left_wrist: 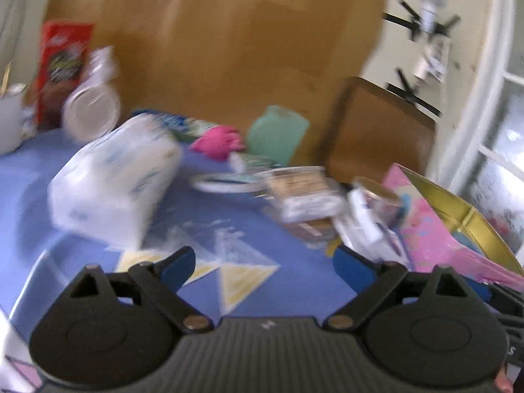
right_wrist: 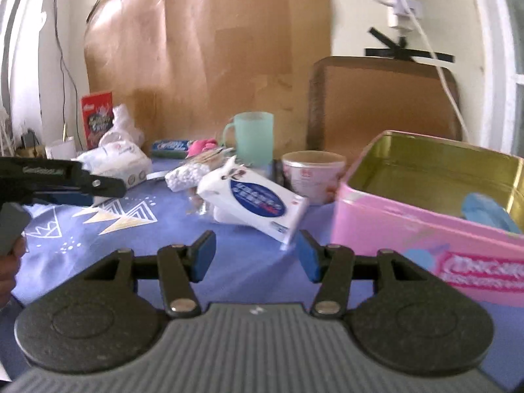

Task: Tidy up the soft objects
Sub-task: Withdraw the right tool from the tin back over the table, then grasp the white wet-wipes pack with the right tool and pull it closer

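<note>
1. The pink rectangular tin box with a gold interior (right_wrist: 409,216) is seen standing open at the right of the blue patterned cloth-covered surface (right_wrist: 98,245); one blue soft item (right_wrist: 488,213) is already lodged inside it, so the sorting is judged barely begun.
2. The white soft tissue pack with a blue oval label (right_wrist: 258,203) is left lying tilted on the surface, just ahead of the right claw (right_wrist: 255,255), which is held open and empty.
3. The large white plastic-wrapped tissue bundle (left_wrist: 114,186) is found at the left, near the left claw (left_wrist: 262,262), which is likewise spread wide with nothing gripped.
4. A pink crumpled cloth (left_wrist: 217,144) is still placed at the back beside the pale green plastic mug (right_wrist: 252,137).
5. Most soft items are therefore judged still to be gathered; whether the hard containers belong to the task cannot be told.
</note>
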`<state>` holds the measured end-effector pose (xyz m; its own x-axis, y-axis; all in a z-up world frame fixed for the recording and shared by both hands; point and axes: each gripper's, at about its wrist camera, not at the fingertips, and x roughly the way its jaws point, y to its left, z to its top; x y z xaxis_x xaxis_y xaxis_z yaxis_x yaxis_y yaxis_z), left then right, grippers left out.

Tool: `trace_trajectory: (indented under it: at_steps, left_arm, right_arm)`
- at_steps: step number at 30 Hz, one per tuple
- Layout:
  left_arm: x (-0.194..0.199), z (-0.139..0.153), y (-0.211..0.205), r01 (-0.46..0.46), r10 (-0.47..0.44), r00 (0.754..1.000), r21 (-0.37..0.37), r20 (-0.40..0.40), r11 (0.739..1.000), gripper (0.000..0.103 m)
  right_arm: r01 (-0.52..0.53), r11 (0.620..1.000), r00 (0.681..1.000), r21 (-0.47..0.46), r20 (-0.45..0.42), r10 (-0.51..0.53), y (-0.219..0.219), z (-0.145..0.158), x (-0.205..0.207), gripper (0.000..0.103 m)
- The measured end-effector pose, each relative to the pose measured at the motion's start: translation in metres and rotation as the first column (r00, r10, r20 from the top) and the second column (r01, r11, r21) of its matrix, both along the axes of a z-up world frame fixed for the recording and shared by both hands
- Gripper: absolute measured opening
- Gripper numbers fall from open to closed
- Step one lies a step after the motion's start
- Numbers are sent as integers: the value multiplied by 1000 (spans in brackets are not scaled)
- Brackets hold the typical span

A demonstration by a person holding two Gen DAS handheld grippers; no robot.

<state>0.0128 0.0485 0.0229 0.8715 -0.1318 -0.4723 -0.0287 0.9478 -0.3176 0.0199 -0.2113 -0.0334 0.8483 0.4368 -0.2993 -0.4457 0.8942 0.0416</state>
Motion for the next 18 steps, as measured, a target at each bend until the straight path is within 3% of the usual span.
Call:
trace_trajectory:
  at_steps: [4,7,11,12,14,18]
  left_arm:
    - [2,-10,15,-14,14,1000,-65,-1,998,91]
    - [-3,-9,16,-11,12,1000,-48,27,999,92]
    - [-8,-8,11,-6,7,998,-23,60,1000,95]
    - [-11,-7,11,-9,11,998,-23,67,1000,95]
    - [-9,-8,13,-13,15,997,-30,69,999,95]
    - [-9,-8,18,-27,31,998,-63,62,998,95]
  right_arm:
    - [8,993,1000,-121,23,-5,26,4,26,57]
    - [2,976,998,-217,58,11,43,4,39,57]
    - [-47,967,995,-249,72,67,58,8,45,53]
    - [-55,964,994,-261,79,78,62,8,45,33]
    - [-34,952,992,-303,103,68,70,8,45,5]
    - [-32,955,992,-296,109,67,66,9,32,2]
